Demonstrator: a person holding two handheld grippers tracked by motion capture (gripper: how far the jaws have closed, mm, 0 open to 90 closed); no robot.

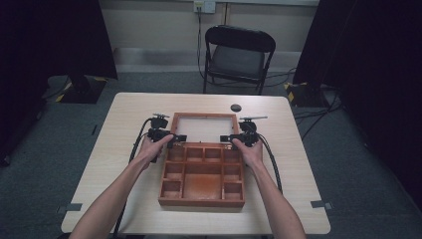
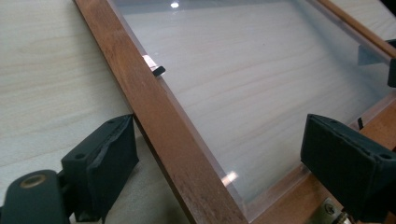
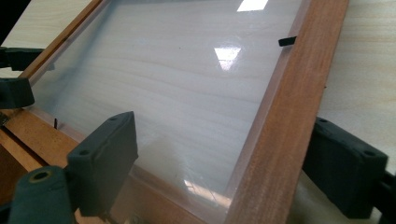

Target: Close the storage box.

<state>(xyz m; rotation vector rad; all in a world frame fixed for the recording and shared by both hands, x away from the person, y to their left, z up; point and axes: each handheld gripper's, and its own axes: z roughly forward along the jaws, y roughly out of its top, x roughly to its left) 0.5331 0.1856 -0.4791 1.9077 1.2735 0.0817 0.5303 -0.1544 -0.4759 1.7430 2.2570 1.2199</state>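
Surface: a pale wood-grain surface carries everything; your forearms come in from the bottom edge.
Your left tongs: the left tongs sit at the left hinge corner of the lid, spread wide. In the left gripper view the lid's left rail runs between the two black pads, and neither pad presses on it; the outer one is close beside the wood.
Box: the wooden box lies open in the middle of the surface, its tray nearest you.
Box contents: the tray is split into small square compartments along the back and down both sides, with one large compartment in the centre. All look bare; the floor of the large one has a paler, worn patch.
Lid: the glazed lid is laid flat on the surface beyond the tray, joined to it along the hinge edge. The pale surface shows through its clear pane.
Direction: the opened box's long axis runs from you towards the far edge, with the lid pointing away from you.
Your right tongs: the right tongs sit at the right hinge corner, also spread. In the right gripper view they straddle the lid's right rail with gaps on both sides.
Beyond: a small dark round object lies near the far edge, and a black folding chair stands behind.
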